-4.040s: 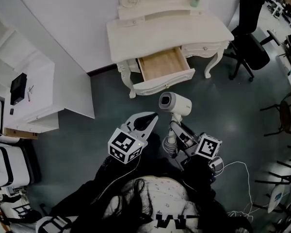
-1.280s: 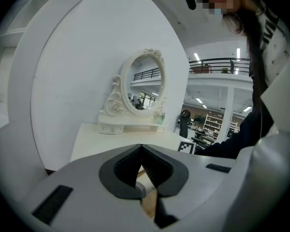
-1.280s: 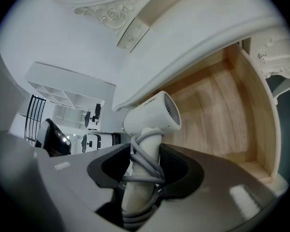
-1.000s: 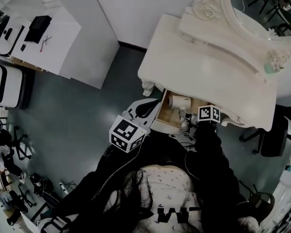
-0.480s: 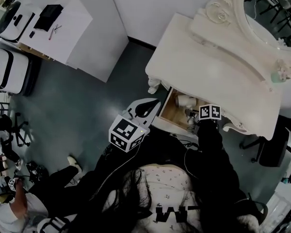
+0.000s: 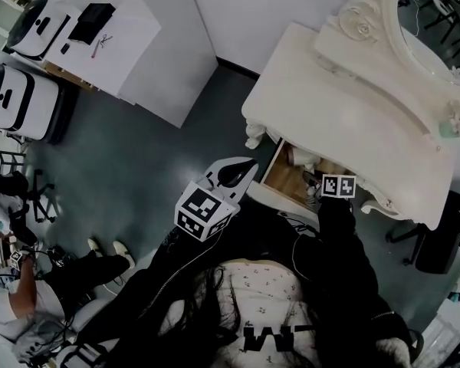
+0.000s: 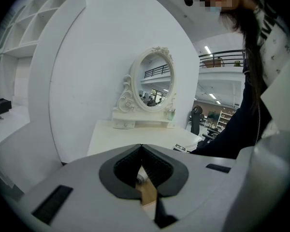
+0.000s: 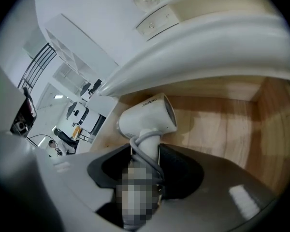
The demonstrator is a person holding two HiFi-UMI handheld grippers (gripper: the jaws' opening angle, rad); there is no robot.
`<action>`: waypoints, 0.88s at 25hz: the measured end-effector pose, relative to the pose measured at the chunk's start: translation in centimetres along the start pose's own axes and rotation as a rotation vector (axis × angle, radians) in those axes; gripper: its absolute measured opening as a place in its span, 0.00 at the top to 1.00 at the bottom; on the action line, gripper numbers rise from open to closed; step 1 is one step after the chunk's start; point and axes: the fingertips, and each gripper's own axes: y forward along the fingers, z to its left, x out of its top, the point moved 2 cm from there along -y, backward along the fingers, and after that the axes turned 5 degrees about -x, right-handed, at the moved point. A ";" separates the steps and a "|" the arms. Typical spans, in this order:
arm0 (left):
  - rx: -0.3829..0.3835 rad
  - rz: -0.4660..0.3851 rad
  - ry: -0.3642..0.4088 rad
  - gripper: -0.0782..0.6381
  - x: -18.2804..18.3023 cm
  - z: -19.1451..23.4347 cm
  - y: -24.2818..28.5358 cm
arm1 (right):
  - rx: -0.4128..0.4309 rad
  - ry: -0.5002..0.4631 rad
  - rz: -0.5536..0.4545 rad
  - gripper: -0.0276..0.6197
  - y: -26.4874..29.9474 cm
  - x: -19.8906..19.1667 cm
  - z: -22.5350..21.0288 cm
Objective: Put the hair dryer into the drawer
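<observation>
item: hair dryer (image 8: 147, 116), white, cord looped about its handle; held by the handle between the pads of the right gripper (image 8: 146, 152), whose jaws are clamped on it partway closed, the nozzle end carried ahead of the fingertips so that the body is led into the cavity first. location: inside the open drawer (image 8: 222, 124), the body low over the wooden floor just ahead of the jaws and beneath the overhanging edge of the dressing table (image 8: 208, 40); whether the floor is touched cannot be told. the right gripper is pitched downward, judged so that the dryer is passed under the table edge. left gripper (image 7: 142, 164): jaws pressed together at the tips, nothing pinched; held to the left of the right gripper, outside the drawer's near corner and apart from the work, judged so that the opening is left unobstructed; a strip of drawer wood is seen through the gap behind its tips, the oval mirror (image 7: 154, 79) well beyond them. status: placement judged nearly complete; the handle is not yet released; setting down and a spreading of the right jaws are judged to remain
</observation>
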 end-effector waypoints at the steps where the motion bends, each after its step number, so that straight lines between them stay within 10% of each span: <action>1: 0.004 0.003 0.002 0.91 0.0 0.1 -0.2 | -0.017 -0.018 -0.002 0.65 0.3 0.0 -0.2; 22: -0.078 0.047 0.042 0.91 0.0 -0.1 0.0 | -0.177 -0.026 0.077 0.48 0.5 -1.2 -0.4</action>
